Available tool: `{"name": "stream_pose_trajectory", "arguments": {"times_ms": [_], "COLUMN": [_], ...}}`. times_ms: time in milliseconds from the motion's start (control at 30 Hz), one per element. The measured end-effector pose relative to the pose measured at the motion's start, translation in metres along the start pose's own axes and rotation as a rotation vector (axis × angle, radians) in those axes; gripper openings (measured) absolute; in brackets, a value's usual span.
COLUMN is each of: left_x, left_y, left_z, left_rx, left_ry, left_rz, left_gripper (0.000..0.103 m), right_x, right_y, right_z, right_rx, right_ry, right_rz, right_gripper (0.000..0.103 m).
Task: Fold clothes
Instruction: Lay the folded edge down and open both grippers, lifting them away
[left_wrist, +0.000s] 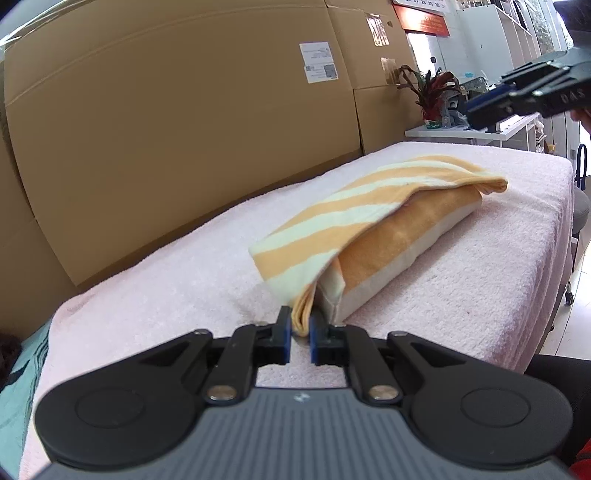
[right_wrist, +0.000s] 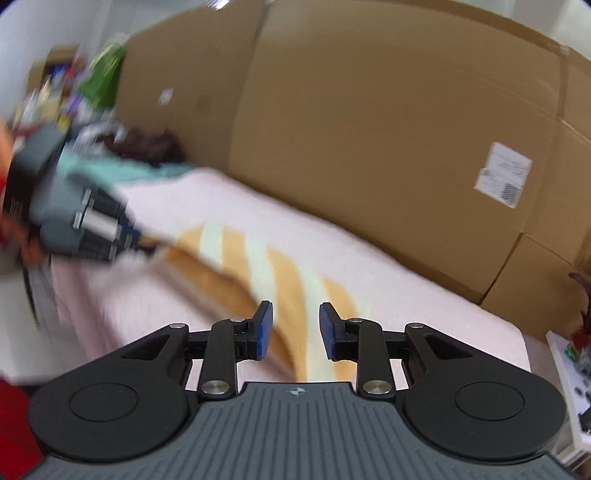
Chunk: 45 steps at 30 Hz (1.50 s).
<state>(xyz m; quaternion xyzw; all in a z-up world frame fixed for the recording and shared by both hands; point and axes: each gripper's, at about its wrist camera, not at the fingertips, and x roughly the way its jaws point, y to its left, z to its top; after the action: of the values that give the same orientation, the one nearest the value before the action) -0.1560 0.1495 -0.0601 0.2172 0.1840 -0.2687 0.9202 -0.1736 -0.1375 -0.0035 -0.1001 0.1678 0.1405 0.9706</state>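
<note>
- A folded orange-and-white striped towel is seen lying on a surface draped in pale pink terry cloth, in front of a wall of large cardboard boxes.
- The near corner of the towel's top layer is pinched between the blue pads of the left tongs, which are closed on it low over the pink cloth.
- From that corner the top layer is drawn up off the lower folds, so that a gap is left along the near edge.
- The right tongs are held above the towel's far end, well apart from the left tongs; their jaws stand parted with nothing between the pads, and no cloth is touched by them.
- In the right wrist view, which is blurred, the stripes are seen under the parted pads.
</note>
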Motion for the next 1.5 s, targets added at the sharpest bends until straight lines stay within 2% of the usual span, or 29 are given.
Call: {"name": "stream_pose_trajectory", "arguments": {"times_ms": [133,233,367,467,533,700,800,867,967,1100,1167,1300,1433,1500], "left_x": [-0.002,-0.002,-0.001,-0.007,-0.022,-0.057,-0.045,-0.019,0.021,0.049,0.050,0.042,0.043,0.046], "left_y": [-0.004,-0.005,-0.002,0.004,0.009,0.028,0.027,0.022,0.013,0.003,-0.003,-0.012,-0.009,-0.013], "left_z": [-0.001,-0.002,-0.003,0.001,0.007,0.033,0.052,0.059,0.065,0.057,0.046,0.034,0.033,0.034], "left_rx": [0.021,0.017,0.003,-0.007,-0.008,-0.082,-0.177,-0.237,-0.322,-0.343,-0.322,-0.290,-0.313,-0.299], "left_ry": [0.001,0.000,-0.001,-0.008,-0.053,-0.191,-0.220,-0.210,-0.135,-0.058,-0.050,-0.090,-0.097,-0.101], "left_rz": [0.008,0.008,-0.008,-0.047,-0.079,-0.154,-0.173,-0.146,-0.106,-0.047,-0.020,0.012,0.011,0.020], "left_gripper": [0.006,0.006,0.006,0.008,0.017,0.019,0.019,0.019,0.018,0.017,0.021,0.021,0.021,0.020], "right_x": [0.041,0.064,0.068,0.068,0.069,0.074,0.075,0.075,0.074,0.072,0.072,0.070,0.068,0.063], "right_y": [0.012,0.019,0.026,0.034,0.039,0.037,0.039,0.041,0.045,0.044,0.043,0.042,0.041,0.039], "right_z": [-0.002,-0.011,-0.025,-0.030,-0.033,-0.034,-0.035,-0.036,-0.038,-0.042,-0.043,-0.045,-0.031,-0.018], "right_rx": [0.087,0.129,0.137,0.091,0.043,0.049,0.037,0.027,0.016,0.035,0.054,0.053,0.023,0.070], "right_ry": [0.003,0.053,0.081,0.081,0.072,0.061,0.052,0.047,0.039,0.020,0.012,0.005,0.058,0.022], "right_rz": [-0.094,-0.111,-0.114,-0.129,-0.147,-0.155,-0.167,-0.176,-0.189,-0.192,-0.189,-0.176,-0.171,-0.150], "right_gripper": [0.028,0.028,0.029,0.029,0.029,0.029,0.029,0.029,0.029,0.029,0.029,0.030,0.030,0.030]}}
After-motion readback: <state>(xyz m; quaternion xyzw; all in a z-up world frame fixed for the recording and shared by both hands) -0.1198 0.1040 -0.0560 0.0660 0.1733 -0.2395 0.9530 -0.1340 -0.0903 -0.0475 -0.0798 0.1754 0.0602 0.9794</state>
